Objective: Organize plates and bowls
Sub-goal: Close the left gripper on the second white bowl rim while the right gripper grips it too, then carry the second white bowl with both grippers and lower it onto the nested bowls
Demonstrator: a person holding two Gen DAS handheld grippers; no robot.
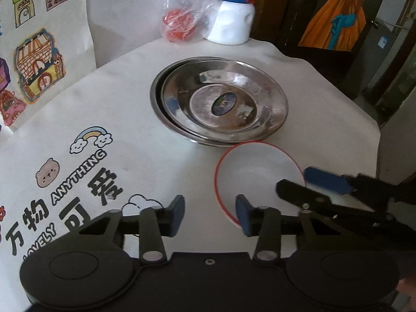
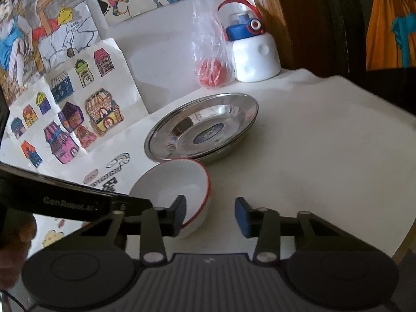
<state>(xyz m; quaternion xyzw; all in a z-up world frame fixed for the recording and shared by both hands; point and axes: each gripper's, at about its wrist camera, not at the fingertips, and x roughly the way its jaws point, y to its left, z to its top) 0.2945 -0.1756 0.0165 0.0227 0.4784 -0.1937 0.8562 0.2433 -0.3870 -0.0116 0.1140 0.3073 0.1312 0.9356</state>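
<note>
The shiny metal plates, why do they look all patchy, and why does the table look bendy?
Left wrist view: the steel plates mirror the room, giving bright and dark patches. Right wrist view: the fisheye lens curves the table edge and the far wall pictures look soft.

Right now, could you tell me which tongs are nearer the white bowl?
Right. The right tongs straddle the bowl's rim, one finger inside; the left tongs sit open just beside it.
</note>
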